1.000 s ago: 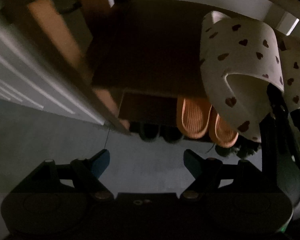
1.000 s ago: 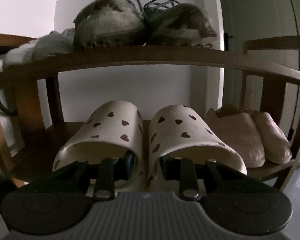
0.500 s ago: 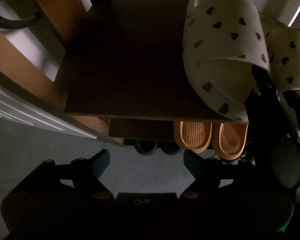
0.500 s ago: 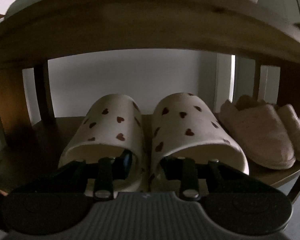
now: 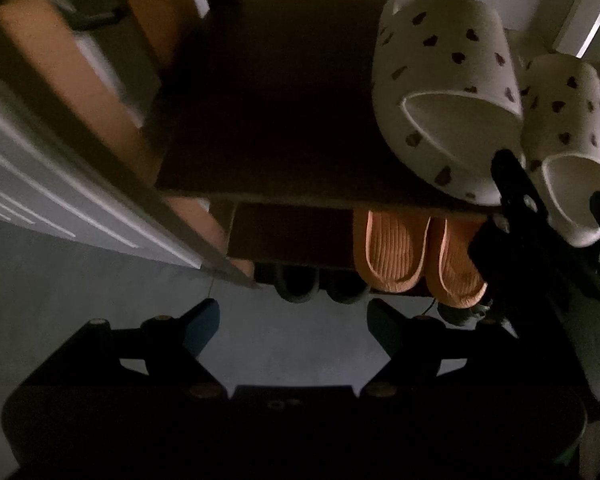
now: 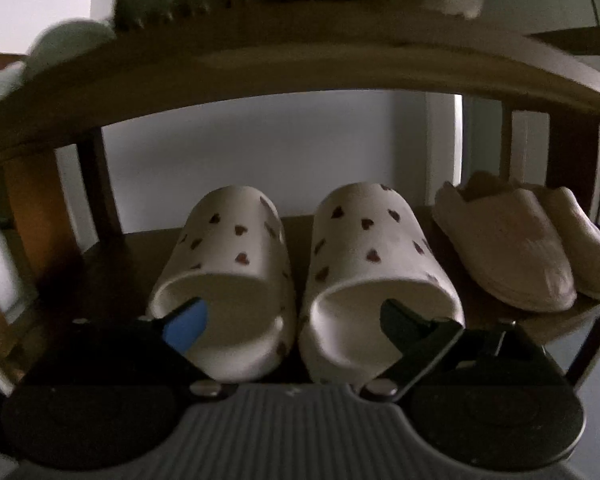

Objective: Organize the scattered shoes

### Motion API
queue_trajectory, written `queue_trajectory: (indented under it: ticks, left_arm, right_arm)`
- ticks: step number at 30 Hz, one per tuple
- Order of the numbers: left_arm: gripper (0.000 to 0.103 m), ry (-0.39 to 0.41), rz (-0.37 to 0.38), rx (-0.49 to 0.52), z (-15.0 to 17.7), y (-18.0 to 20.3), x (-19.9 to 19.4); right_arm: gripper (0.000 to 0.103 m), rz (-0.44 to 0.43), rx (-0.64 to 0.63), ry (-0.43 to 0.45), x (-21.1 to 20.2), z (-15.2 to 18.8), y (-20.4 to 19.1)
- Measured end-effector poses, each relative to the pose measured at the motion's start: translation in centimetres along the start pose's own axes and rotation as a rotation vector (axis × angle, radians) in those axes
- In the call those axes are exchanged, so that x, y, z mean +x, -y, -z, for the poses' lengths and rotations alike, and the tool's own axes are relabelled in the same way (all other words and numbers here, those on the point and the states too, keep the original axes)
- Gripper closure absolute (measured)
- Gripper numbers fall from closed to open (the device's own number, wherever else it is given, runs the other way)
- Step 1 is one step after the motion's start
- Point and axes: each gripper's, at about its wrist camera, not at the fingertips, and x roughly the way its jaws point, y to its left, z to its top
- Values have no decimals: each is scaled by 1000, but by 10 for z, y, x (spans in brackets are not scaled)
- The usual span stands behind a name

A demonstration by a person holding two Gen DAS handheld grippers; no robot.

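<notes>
A pair of cream slippers with dark hearts, left slipper [image 6: 228, 248] and right slipper [image 6: 376, 240], stands side by side on the middle shelf [image 6: 112, 264] of a wooden rack, toes toward the wall. My right gripper [image 6: 292, 314] is at their heels with its jaws opening. One finger sits in each slipper's mouth, the inner walls lie between them, and the pads no longer press. The left wrist view shows the same pair [image 5: 444, 80] from above with the right gripper [image 5: 552, 192] at it. My left gripper [image 5: 294, 312] hangs open and empty over the grey floor.
Pink slippers [image 6: 512, 248] lie right of the pair on the same shelf. Orange slippers [image 5: 388, 252] sit one shelf down, dark shoes [image 5: 296, 284] lower still. Shoes [image 6: 160, 0] stand on the top board [image 6: 300, 64], close overhead. The shelf's left half [image 5: 260, 120] holds nothing.
My right gripper's fingers were pinched together on the slippers' inner walls and have now spread wide apart. The slippers stay on the shelf. The left gripper stays open.
</notes>
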Motion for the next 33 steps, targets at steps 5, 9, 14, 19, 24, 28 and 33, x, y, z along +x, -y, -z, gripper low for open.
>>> queue_trajectory:
  ticks: [5, 9, 14, 19, 24, 28, 33]
  left_arm:
    - [22, 19, -8, 18, 41, 4, -49]
    - [22, 23, 6, 29, 82, 12, -107]
    - [22, -32, 12, 39, 127, 24, -164]
    - [22, -48, 46, 13, 163, 26, -223]
    - [22, -21, 36, 2, 189, 32, -280]
    - [22, 3, 18, 18, 199, 43, -314]
    - [22, 48, 0, 32, 199, 53, -336]
  right_arm:
    - [8, 7, -13, -6, -72, -12, 14]
    - [8, 40, -69, -56, -141, -27, 32]
    - [8, 23, -176, -117, -239, -53, 69]
    - [8, 41, -201, -234, -323, -77, 109]
    - [8, 40, -256, -215, -395, -108, 145]
    - [8, 53, -206, -186, -424, -128, 158]
    - [8, 76, -152, -175, -438, -135, 156]
